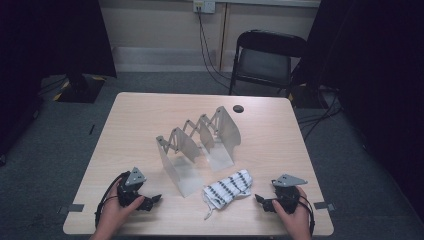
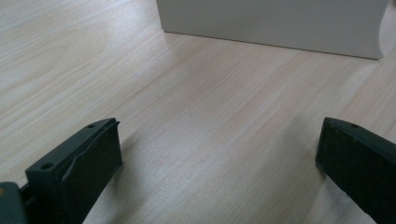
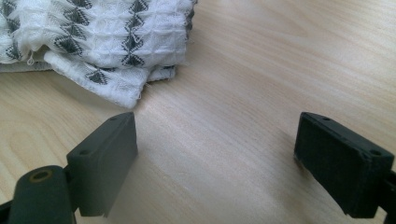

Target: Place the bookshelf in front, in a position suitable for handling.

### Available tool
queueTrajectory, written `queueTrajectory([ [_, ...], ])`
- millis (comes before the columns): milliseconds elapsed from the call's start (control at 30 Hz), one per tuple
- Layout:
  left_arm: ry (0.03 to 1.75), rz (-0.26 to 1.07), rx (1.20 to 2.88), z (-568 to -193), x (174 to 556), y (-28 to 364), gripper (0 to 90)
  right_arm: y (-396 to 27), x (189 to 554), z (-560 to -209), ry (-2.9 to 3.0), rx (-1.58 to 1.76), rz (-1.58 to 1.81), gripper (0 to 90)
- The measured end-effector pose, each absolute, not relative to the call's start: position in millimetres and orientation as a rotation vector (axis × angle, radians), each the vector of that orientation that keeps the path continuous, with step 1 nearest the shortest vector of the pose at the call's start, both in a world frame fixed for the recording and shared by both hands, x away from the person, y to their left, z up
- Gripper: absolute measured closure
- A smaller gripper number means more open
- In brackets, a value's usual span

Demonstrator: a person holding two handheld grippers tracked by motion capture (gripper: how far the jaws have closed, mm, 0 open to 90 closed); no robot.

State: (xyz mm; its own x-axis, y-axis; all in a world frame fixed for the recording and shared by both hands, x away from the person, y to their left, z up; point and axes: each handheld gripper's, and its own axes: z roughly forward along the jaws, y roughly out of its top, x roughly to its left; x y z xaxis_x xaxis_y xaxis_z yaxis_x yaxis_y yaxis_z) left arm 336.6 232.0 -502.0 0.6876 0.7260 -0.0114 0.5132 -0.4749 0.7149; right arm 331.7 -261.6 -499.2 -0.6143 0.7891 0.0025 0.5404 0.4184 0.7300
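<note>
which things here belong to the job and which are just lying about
Likely part of the job:
- white cloth with dark triangle pattern
- white accordion-style folding rack
- left hand-held gripper, open
- right hand-held gripper, open

Just lying about:
- black folding chair
- dark round table hole

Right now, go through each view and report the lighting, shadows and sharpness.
High view: dim, with dark edges; the table is evenly lit, and the metal rack shows no glare. Left gripper view: bright, wood grain sharp, soft shadow beside the near jaws, which look slightly soft. Right gripper view: the patterned cloth is crisp, with a faint shadow under its edge.
</note>
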Motion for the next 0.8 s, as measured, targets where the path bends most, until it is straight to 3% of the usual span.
queueTrajectory([
  [433,0.944,0.387,2.186,-501.7,336.8,232.0,0.0,-260.5,331.3,-499.1,2.331,1.149,1.012,12.6],
  [800,0.943,0.387,2.186,-501.7,336.9,231.9,0.0,-241.3,328.7,-476.5,2.376,1.048,1.058,25.5],
])
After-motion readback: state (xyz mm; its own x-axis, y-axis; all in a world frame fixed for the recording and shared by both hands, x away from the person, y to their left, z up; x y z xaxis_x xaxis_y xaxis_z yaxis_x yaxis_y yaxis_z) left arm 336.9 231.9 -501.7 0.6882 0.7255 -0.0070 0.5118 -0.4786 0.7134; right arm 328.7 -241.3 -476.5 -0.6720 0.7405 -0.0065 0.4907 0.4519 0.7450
